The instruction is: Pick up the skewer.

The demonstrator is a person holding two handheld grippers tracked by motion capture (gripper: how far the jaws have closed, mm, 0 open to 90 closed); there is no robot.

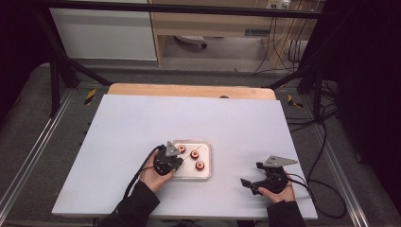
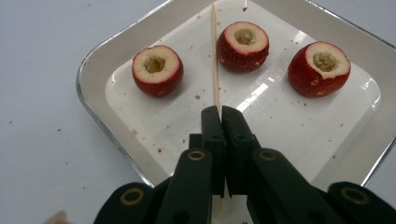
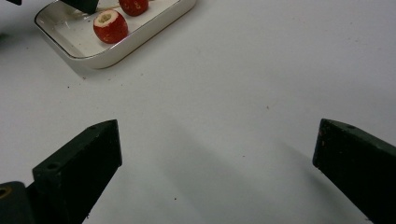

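no readable text, labels or numbers anywhere (yellow-black hazard strips on the floor bear no words)

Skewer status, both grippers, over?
Left gripper shut on skewer over tray. Right gripper open, off tray. Three cored fruits unskewered. Nothing in the way.

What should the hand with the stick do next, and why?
Probably the left tool, shut on the thin wooden skewer, should lift it off the white rectangular tray and aim its tip at a cored red fruit. The skewer lies flat between the fruits, touching none. The right tool is open and away from the tray.
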